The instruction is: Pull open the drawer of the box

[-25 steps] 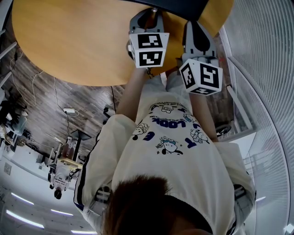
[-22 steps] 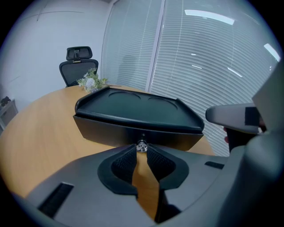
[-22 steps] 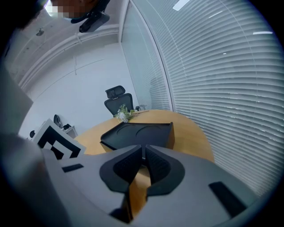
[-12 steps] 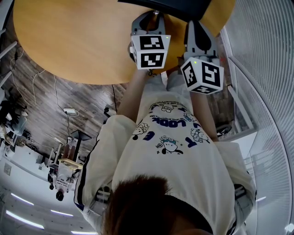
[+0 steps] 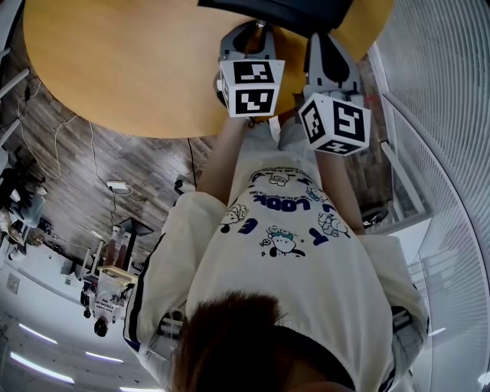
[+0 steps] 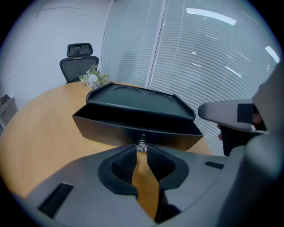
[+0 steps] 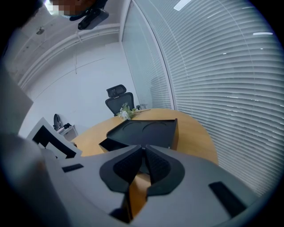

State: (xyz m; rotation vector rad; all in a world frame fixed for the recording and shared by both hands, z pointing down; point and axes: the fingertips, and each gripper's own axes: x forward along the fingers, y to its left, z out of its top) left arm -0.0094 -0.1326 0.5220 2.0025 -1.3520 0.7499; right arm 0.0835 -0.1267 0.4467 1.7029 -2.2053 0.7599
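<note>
A black box (image 6: 137,99) stands on a round wooden table (image 6: 40,128). Its drawer (image 6: 115,131) is slid partly out towards me, with a dark gap under the lid. My left gripper (image 6: 141,148) is shut on the small clear knob (image 6: 142,144) at the middle of the drawer front. In the head view the left gripper (image 5: 256,31) reaches the box's edge (image 5: 291,11) at the top. My right gripper (image 7: 143,150) is shut on nothing and hangs above the table just before the box's right corner (image 7: 175,133). It is beside the left one in the head view (image 5: 325,46).
A black office chair (image 6: 79,62) and a small bunch of flowers (image 6: 93,79) are at the table's far side. Window blinds (image 6: 213,57) run along the right. The table's edge (image 5: 153,136) lies close to the person's body, with cables on the floor (image 5: 69,153) below.
In the head view the left gripper's marker cube has shifted slightly down and right, and a little more of the black box shows at the top edge. The right gripper has hardly moved.
</note>
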